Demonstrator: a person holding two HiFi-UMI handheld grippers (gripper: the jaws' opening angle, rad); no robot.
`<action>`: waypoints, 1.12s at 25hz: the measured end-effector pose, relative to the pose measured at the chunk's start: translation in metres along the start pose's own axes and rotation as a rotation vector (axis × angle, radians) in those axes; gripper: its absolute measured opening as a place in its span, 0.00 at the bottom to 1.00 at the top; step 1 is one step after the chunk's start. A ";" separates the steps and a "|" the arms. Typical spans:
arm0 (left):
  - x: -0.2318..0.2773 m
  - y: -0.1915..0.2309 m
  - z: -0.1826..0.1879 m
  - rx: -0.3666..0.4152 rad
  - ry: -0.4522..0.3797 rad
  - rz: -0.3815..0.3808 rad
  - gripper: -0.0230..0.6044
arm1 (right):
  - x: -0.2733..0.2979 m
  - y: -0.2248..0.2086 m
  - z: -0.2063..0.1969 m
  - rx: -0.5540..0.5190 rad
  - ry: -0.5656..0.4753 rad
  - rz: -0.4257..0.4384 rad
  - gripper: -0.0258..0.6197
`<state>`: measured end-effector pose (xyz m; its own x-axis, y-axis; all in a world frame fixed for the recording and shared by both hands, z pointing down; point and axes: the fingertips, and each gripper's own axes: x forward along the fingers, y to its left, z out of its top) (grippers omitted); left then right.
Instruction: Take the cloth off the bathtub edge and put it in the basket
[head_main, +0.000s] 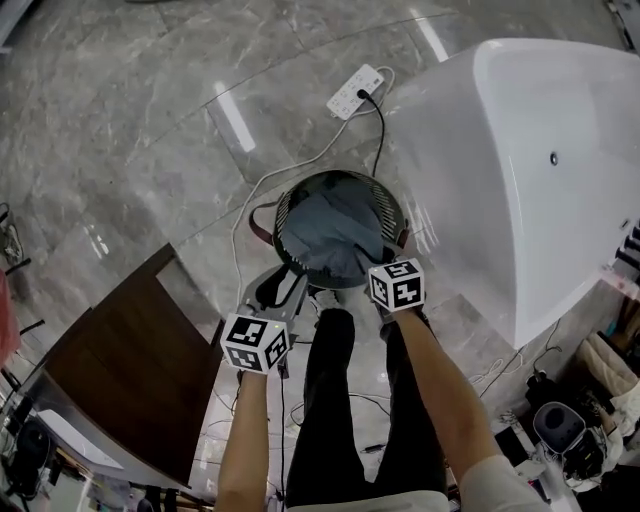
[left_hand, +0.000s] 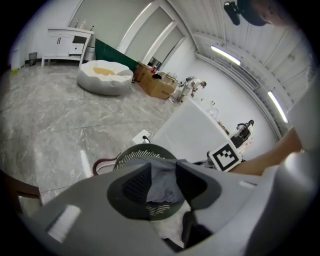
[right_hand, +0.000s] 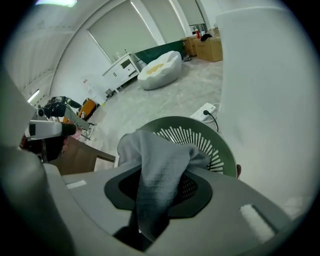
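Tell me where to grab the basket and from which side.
Grip the brown loop handle at the left rim of the basket, as the head view shows it, coming in from that side. Probably best: the loop stands clear of the slatted wall, the bathtub crowds the right, and the cloth fills the middle.
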<state>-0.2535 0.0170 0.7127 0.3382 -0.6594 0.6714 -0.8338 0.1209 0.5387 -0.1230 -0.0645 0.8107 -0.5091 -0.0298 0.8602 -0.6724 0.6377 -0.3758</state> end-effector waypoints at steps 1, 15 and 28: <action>-0.001 0.003 -0.002 -0.006 -0.004 0.000 0.37 | 0.006 0.002 -0.003 -0.010 0.015 -0.006 0.21; 0.012 0.022 -0.030 -0.050 -0.037 0.018 0.37 | 0.062 0.017 -0.012 -0.064 0.034 -0.046 0.24; 0.002 0.000 -0.013 0.009 -0.024 0.027 0.37 | 0.001 0.025 0.005 -0.082 -0.052 -0.024 0.24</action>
<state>-0.2468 0.0253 0.7205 0.3053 -0.6737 0.6730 -0.8464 0.1319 0.5160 -0.1433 -0.0523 0.8008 -0.5224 -0.0845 0.8485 -0.6393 0.6974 -0.3241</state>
